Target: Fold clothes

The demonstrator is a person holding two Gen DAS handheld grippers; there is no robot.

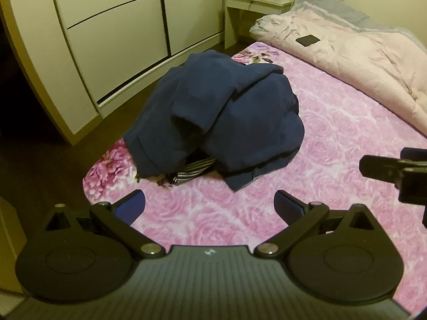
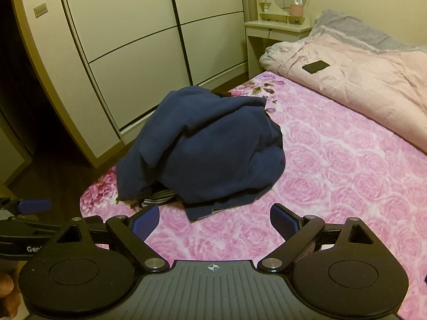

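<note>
A crumpled navy blue garment [image 1: 218,117] lies in a heap on the pink rose-patterned bed cover [image 1: 333,144], near the bed's left edge. A striped black-and-white cloth [image 1: 192,172] peeks out under its front. The heap also shows in the right wrist view [image 2: 208,149], with the striped cloth [image 2: 157,196]. My left gripper [image 1: 209,204] is open and empty, just in front of the heap. My right gripper [image 2: 214,218] is open and empty, close to the heap's front hem. Part of the right gripper [image 1: 395,170] shows at the left wrist view's right edge.
A folded pink duvet [image 1: 360,56] lies along the bed's far right, with a dark phone [image 1: 308,40] on it. A white sliding wardrobe [image 1: 114,34] stands left of the bed across a dark floor strip. A small white dressing table [image 2: 277,34] stands in the far corner.
</note>
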